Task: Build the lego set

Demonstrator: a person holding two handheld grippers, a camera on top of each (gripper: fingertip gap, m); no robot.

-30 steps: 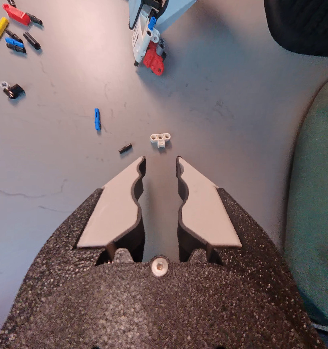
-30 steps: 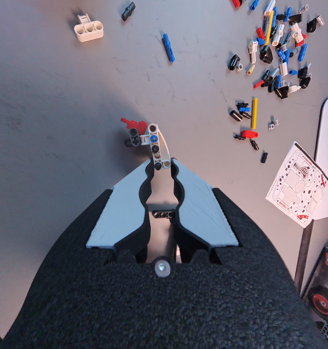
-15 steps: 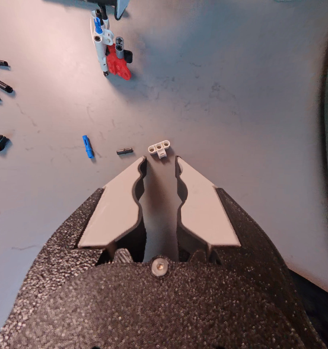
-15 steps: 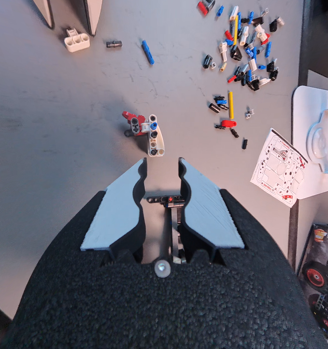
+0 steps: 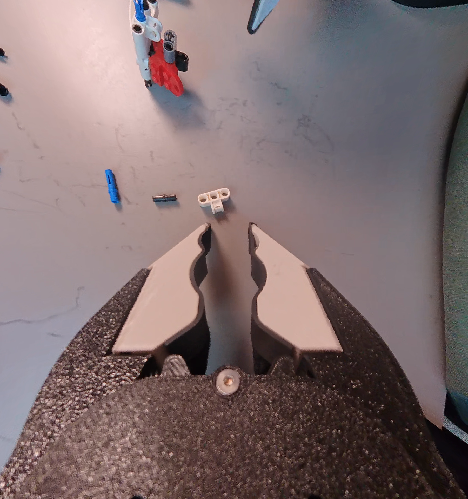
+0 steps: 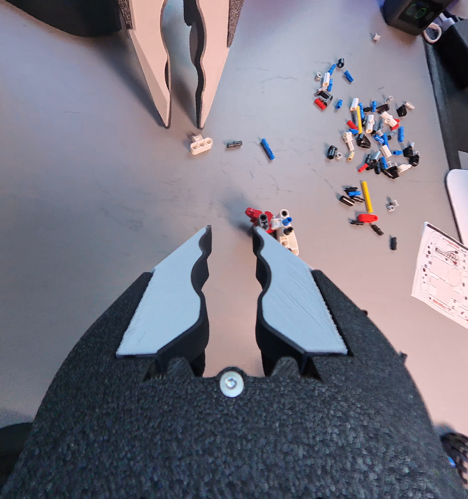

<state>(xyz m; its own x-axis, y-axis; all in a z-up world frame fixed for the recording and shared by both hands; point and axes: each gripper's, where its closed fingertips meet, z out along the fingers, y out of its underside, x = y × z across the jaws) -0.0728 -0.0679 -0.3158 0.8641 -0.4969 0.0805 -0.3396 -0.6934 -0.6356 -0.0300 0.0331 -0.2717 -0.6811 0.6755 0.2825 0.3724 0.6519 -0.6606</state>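
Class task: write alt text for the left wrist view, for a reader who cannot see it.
The open left gripper hovers over a grey table, empty, just short of a small white three-hole piece. A black pin and blue pin lie to its left, a red-and-white partial assembly farther off.

Left wrist view: camera mounted behind the left gripper (image 5: 229, 224), looking steeply down along its fingers at the grey table (image 5: 335, 162) from moderate height; a green chair (image 5: 465, 243) fills the right edge. Right wrist view: camera behind the right gripper (image 6: 231, 228), likewise angled down, facing the opposite way, so the left gripper (image 6: 183, 127) appears at the top, pointing toward the lens. Shared field: the white three-hole connector (image 5: 214, 199) (image 6: 200, 144), black pin (image 5: 164, 198) (image 6: 234, 144), blue pin (image 5: 111, 185) (image 6: 267, 148) and partial assembly (image 5: 157, 59) (image 6: 274, 224), each inverted between views.
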